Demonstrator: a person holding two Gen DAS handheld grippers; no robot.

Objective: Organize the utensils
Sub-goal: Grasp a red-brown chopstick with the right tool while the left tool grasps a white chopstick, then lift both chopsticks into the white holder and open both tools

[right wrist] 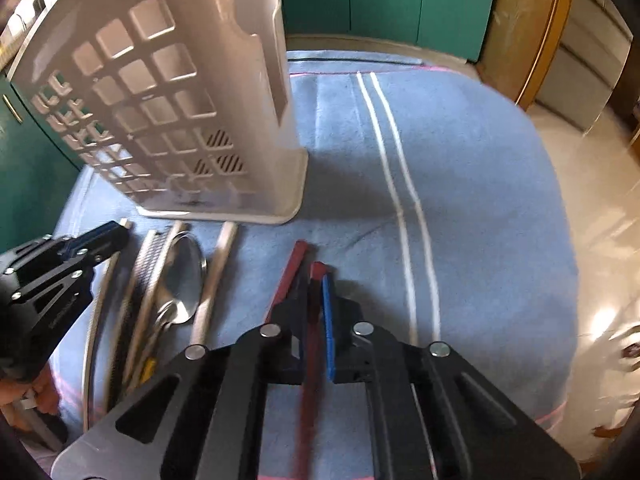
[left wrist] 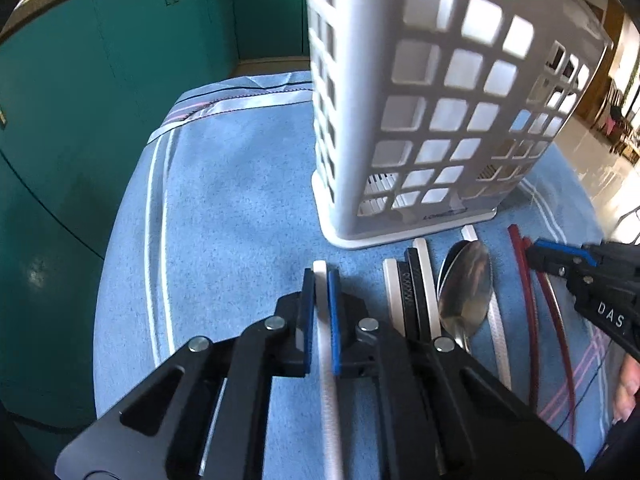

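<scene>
**Both claws pinch utensil handles before a white caddy**

Green cabinet doors [left wrist: 120, 80] back a counter draped in a blue towel [left wrist: 240, 200] with white stripes. A white plastic utensil caddy [left wrist: 420, 120] with square lattice holes stands upright on the towel, ahead and a little to the right of the left claw [left wrist: 321, 316]. Through the holes its compartments look bare as far as can be seen; the top opening is out of frame in both views.

The left claw has its blue pads pressed against a white handle [left wrist: 326, 360], which runs back between the fingers toward the camera and ends just past the fingertips. To that claw's right lies a row of utensils on the towel: a white and black handle bundle [left wrist: 412, 292], a metal spoon [left wrist: 466, 288] bowl-up, a clear-white handle [left wrist: 498, 332] and two red handles [left wrist: 528, 320].

The right claw [right wrist: 316, 320] is closed on a red handle [right wrist: 308, 400], with the second red handle [right wrist: 290, 276] lying just to its left. Farther left of it sit the spoon [right wrist: 182, 280] and pale handles, and the left claw [right wrist: 108, 236] reaches in over them. The caddy [right wrist: 180, 100] rises ahead-left.
</scene>
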